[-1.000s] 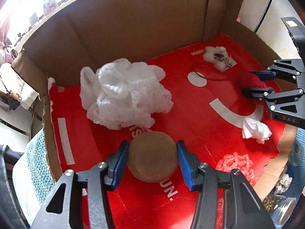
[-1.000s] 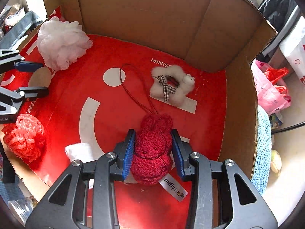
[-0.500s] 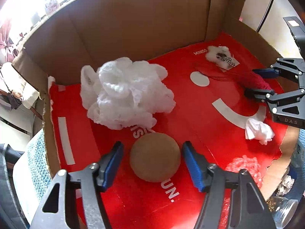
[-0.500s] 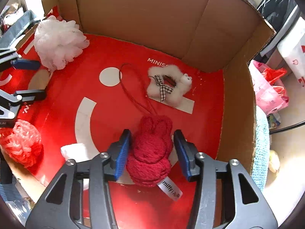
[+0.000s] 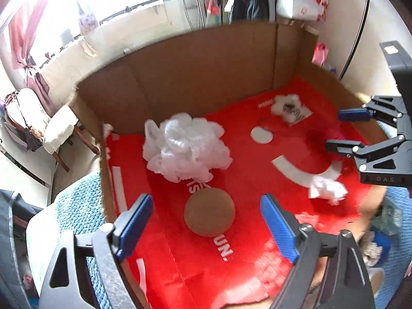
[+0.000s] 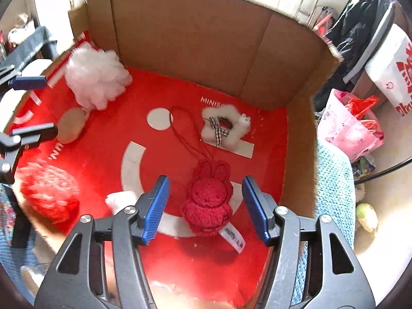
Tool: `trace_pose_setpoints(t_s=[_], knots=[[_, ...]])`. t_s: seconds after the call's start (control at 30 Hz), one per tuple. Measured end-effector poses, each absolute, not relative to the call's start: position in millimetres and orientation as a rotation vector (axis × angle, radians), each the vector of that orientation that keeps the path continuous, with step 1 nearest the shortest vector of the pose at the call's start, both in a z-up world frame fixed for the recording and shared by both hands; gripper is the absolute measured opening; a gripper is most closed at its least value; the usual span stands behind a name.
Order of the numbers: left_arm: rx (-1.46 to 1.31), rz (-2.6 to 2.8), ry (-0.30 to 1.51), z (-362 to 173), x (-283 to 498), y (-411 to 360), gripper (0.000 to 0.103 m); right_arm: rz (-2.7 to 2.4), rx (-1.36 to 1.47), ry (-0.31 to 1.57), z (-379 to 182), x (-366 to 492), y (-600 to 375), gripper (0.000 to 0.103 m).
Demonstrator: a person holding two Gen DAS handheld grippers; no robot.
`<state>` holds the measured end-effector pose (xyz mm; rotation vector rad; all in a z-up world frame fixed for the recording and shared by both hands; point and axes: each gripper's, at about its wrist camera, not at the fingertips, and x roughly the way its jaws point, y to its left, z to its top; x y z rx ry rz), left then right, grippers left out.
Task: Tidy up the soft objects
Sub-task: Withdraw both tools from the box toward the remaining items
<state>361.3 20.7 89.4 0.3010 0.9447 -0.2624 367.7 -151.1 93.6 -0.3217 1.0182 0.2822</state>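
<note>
A cardboard box [image 5: 193, 82] with a red floor holds the soft things. My left gripper [image 5: 204, 198] hangs above a round brown sponge [image 5: 209, 212]. Its jaws are opening, wide apart, with the sponge lying between them and untouched. Behind the sponge sits a white mesh puff [image 5: 185, 149]. In the right wrist view my right gripper [image 6: 205, 180] stands over a red plush bunny [image 6: 208, 198]. Those jaws are opening too, and both blue pads are clear of the bunny. A white plush with a checked bow [image 6: 226, 126] lies further in.
A red mesh puff [image 6: 49, 193] and a crumpled white tissue [image 6: 119, 200] lie near the box's low front edge. The box rests on a blue knit cloth [image 6: 332, 180]. Pink plastic bags [image 6: 352, 128] stand to its right, and a chair [image 5: 31, 118] to its left.
Both grippers let go: the left of the brown sponge, the right of the red bunny. Their jaws spread wider and both rose and drew back. The two things stay on the red floor.
</note>
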Motion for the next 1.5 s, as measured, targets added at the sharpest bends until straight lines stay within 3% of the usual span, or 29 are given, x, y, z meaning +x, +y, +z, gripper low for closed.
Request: trace_pose_setpoints(t_s=[0.27, 0.4, 0.8, 0.93, 1.5], knots=[[0.200, -0.251, 0.781, 131.3, 302.8, 34.4, 0.099, 0.297, -0.259, 0.896, 140.2, 324.3, -161.0, 0.063], [0.178, -0.229, 0.711, 146.0, 269.9, 34.2, 0.100, 0.296, -0.237, 0.811, 166.6, 291.6, -170.2, 0.072], [0.073, -0.215, 0.454, 173.4, 134.9, 33.4, 0.103, 0.345, -0.173, 0.532, 209.6, 149.7, -180.5, 0.084], [0.057, -0.218, 0.406, 166.3, 96.7, 27.8, 0.103, 0.353, -0.156, 0.482, 201.6, 109.8, -181.6, 0.093], [0.048, -0.213, 0.538, 64.6, 53.5, 4.6, 0.103, 0.267, -0.075, 0.596, 90.2, 54.6, -186.5, 0.093]])
